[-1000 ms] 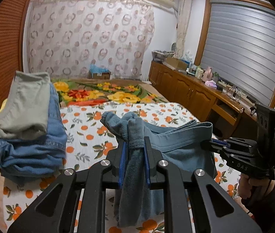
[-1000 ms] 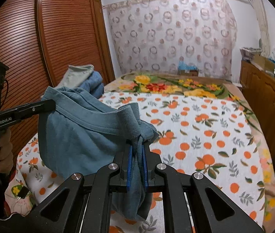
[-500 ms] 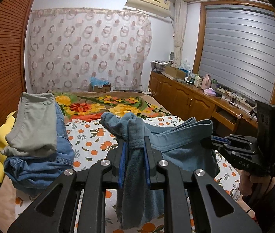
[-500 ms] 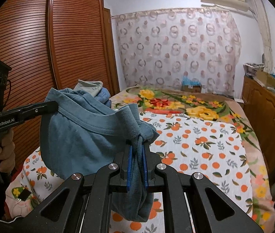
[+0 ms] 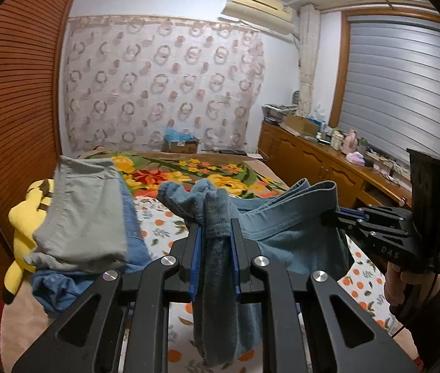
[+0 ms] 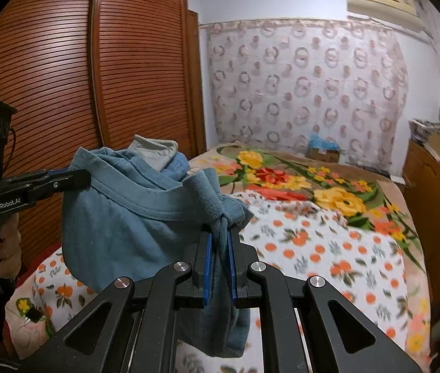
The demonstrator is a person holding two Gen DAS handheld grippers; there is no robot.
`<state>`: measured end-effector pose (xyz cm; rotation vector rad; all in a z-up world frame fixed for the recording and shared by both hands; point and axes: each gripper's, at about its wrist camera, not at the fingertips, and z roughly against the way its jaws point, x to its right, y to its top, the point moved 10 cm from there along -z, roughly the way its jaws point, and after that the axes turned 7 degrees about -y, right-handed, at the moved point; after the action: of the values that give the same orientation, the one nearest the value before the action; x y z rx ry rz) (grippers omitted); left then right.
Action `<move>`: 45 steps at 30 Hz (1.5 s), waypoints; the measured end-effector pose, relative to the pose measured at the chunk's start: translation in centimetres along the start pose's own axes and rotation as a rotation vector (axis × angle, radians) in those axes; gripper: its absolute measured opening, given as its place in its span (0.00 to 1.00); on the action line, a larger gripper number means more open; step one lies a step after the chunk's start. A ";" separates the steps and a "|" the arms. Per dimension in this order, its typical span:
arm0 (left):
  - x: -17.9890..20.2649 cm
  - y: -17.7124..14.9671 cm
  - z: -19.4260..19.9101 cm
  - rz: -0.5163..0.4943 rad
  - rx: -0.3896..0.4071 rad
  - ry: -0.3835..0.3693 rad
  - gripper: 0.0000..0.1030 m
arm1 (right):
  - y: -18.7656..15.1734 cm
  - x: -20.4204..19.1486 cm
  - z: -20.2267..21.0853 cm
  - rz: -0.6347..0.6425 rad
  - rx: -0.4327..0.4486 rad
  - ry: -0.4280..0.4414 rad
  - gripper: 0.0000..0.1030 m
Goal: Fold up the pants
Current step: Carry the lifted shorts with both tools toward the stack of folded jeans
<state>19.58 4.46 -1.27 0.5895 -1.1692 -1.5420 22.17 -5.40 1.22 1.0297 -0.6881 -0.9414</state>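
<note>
A pair of blue fleece pants (image 5: pixel 285 233) hangs in the air between my two grippers, above the bed. My left gripper (image 5: pixel 213 233) is shut on one bunched end of the waistband; it shows from the side in the right wrist view (image 6: pixel 74 177). My right gripper (image 6: pixel 219 239) is shut on the other end, and shows at the right of the left wrist view (image 5: pixel 335 214). The pants (image 6: pixel 126 227) sag below both grips, clear of the bed.
A bed with an orange-print sheet (image 6: pixel 328 258) and floral blanket (image 5: pixel 189 171) lies below. A stack of folded grey and denim clothes (image 5: pixel 86 217) on a yellow plush sits at the left. A wooden wardrobe (image 6: pixel 64 77) is at the left, a cabinet (image 5: pixel 328 168) at the right.
Both grippers have risen with the pants; the bed and the clothes stack now sit lower in both views. The grips have not changed.
</note>
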 end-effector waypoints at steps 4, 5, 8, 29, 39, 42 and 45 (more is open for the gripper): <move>-1.9 1.0 0.1 0.017 0.011 0.037 0.17 | 2.3 -0.1 -2.7 0.039 0.007 0.028 0.09; -2.5 1.3 0.1 0.022 0.014 0.046 0.17 | 2.9 -0.3 -3.3 0.049 0.010 0.036 0.09; -3.8 2.2 0.1 0.035 0.023 0.071 0.17 | 4.4 -0.4 -5.2 0.074 0.018 0.057 0.09; -12.5 3.2 0.1 0.153 0.099 0.271 0.17 | 10.4 -1.5 -17.6 0.209 0.099 0.208 0.09; -15.9 0.9 -0.3 0.246 0.130 0.360 0.17 | 12.0 -3.5 -23.5 0.299 0.109 0.293 0.09; -16.3 0.3 0.0 0.272 0.149 0.370 0.17 | 12.2 -4.5 -24.9 0.331 0.115 0.334 0.08; -16.6 0.1 -0.1 0.282 0.155 0.387 0.17 | 12.5 -5.1 -25.9 0.353 0.120 0.362 0.08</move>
<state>24.94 19.86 -4.60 0.7529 -1.0257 -1.0490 45.49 12.04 2.79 1.1045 -0.6001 -0.3970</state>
